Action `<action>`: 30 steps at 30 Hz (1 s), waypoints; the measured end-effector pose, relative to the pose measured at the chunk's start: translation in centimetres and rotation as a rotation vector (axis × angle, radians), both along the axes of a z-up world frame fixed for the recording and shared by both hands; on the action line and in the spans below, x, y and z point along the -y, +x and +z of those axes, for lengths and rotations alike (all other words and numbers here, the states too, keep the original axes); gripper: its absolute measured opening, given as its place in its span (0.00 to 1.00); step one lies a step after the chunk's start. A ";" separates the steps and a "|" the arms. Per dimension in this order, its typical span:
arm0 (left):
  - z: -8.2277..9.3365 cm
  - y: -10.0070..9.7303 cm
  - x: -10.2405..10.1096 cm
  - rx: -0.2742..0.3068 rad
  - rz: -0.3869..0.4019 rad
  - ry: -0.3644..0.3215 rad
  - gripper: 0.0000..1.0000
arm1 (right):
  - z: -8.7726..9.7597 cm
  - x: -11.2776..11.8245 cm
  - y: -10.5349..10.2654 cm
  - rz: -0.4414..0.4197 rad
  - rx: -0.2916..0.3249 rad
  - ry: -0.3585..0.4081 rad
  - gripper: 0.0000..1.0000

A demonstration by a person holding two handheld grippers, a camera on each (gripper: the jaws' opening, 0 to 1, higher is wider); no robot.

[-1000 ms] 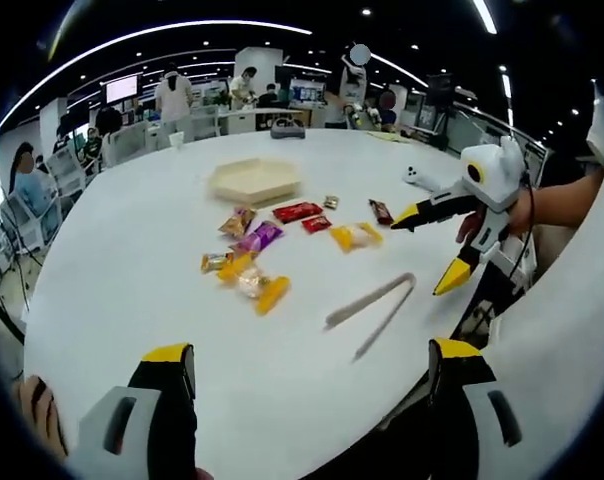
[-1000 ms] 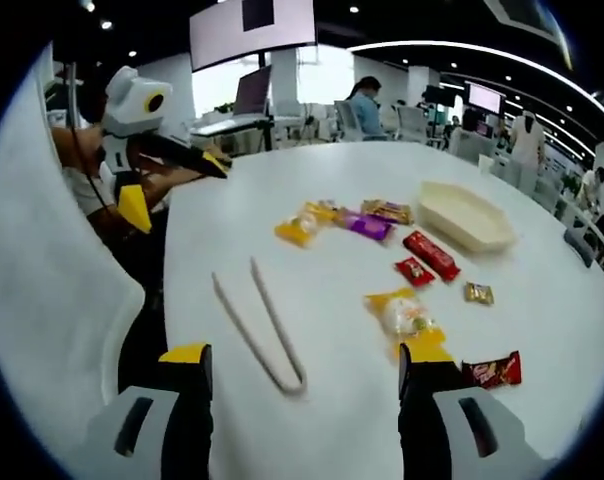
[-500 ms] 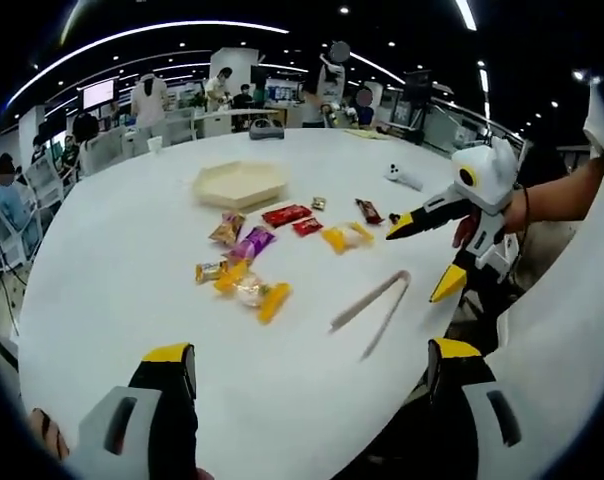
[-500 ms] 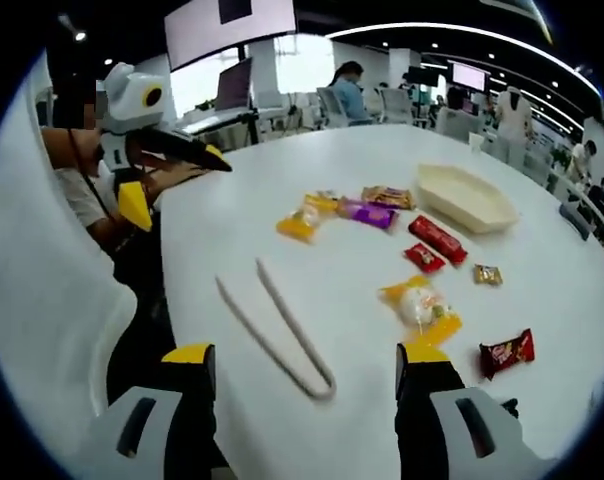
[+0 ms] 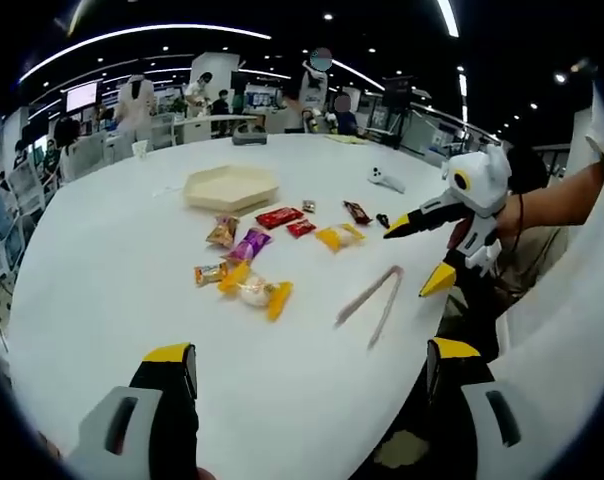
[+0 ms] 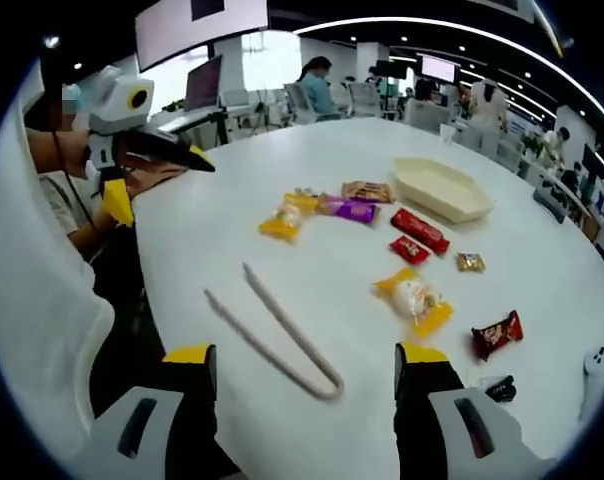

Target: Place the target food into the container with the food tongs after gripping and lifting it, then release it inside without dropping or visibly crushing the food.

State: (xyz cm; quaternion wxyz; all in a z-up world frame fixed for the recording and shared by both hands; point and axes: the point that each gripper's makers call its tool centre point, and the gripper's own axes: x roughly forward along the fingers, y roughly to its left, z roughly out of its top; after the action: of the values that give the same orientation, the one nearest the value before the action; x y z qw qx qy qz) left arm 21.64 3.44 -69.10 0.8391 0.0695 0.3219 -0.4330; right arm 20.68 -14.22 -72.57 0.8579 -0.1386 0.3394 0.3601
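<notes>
Right gripper view: snacks [image 6: 414,297] beside tongs [image 6: 278,337]

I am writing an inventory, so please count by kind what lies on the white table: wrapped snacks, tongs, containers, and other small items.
Wrapped snacks: 9
Food tongs: 1
Container: 1
Other small items: 2
Total: 13

Left gripper view: looks from one edge across the round white table [image 5: 102,260], well back from it.
Right gripper view: faces the table from the opposite side.
Shared: beige plastic tongs [image 5: 372,305] [image 6: 277,340], scattered wrapped snacks [image 5: 252,290] [image 6: 412,300], cream hexagonal tray [image 5: 232,187] [image 6: 440,188].
</notes>
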 end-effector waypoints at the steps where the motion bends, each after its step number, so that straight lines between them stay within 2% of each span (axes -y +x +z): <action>1: 0.0 -0.1 -0.1 0.006 -0.007 0.010 0.96 | 0.2 0.0 0.1 -0.003 0.006 0.001 0.73; 4: 0.2 -0.1 -0.5 0.015 -0.003 0.012 0.96 | 1.2 0.0 0.2 -0.018 0.032 0.009 0.73; 5: 1.0 0.3 -0.5 0.011 0.021 -0.021 0.96 | 1.5 0.2 0.3 -0.029 0.040 0.016 0.73; 12: 0.7 0.8 0.6 0.009 0.010 -0.001 0.96 | 0.7 1.2 -0.1 -0.030 0.032 0.020 0.73; 17: -0.1 0.0 2.5 -0.026 0.015 0.016 0.96 | 0.3 1.4 -0.6 0.028 0.022 0.036 0.72; 19: -0.1 -0.1 3.5 -0.022 0.017 0.019 0.96 | 0.4 1.3 -0.4 0.079 0.045 0.040 0.72; 21: 0.0 -0.1 3.9 -0.033 0.053 0.037 0.97 | 0.2 1.4 -0.8 0.128 0.041 0.005 0.71; 23: 0.5 0.4 4.6 -0.009 0.097 0.007 0.98 | 0.8 1.1 -0.9 0.172 0.076 0.037 0.70; 24: 0.4 0.4 4.6 -0.019 0.097 0.012 0.98 | 0.6 1.3 -0.9 0.171 0.071 0.030 0.70; 25: -0.1 0.3 4.3 -0.035 0.115 0.051 0.97 | 0.4 1.8 -0.9 0.163 0.056 0.026 0.70; 26: 0.0 0.4 4.3 -0.021 0.121 0.064 0.97 | 0.4 1.7 -0.9 0.163 0.049 0.047 0.70; 30: 0.2 0.6 4.9 -0.020 0.134 0.045 0.98 | 0.3 2.0 -0.5 0.178 0.057 0.055 0.69</action>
State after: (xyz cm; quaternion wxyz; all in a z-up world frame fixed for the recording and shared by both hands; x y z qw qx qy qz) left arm 22.21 -1.48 -68.89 0.8612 0.0626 0.3438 -0.3692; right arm 20.23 -16.23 -72.28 0.8354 -0.1548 0.2910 0.4398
